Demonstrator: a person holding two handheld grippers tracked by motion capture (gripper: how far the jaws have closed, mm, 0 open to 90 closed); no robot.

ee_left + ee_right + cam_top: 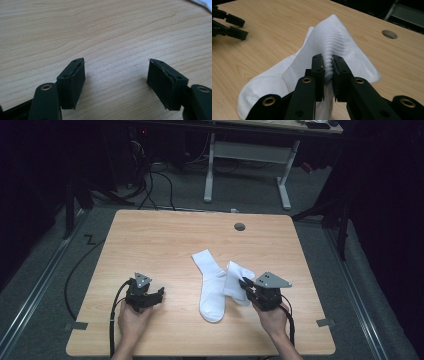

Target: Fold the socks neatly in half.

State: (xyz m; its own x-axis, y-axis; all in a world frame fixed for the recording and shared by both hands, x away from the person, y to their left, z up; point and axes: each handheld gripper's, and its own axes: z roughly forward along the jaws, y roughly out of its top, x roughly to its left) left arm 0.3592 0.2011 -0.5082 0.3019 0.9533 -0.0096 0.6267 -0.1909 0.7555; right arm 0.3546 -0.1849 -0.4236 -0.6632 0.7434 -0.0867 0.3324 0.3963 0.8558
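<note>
1. On the wooden table [150,245], two white socks sit near the middle: the flat sock [209,285] lies stretched out, while the pinched sock [332,47] rises off the surface in a peak at its right.
2. Right claw [327,67] is clamped narrow on a bunched ridge of the pinched sock's ribbed fabric.
3. Left claw [116,80] hovers low over bare wood, jaws wide and empty, well apart from both socks.
4. Risk: the bite looks shallow, so the knit could slide free if tugged.
5. Risk: the two socks overlap, and a lift may drag the flat sock askew.
</note>
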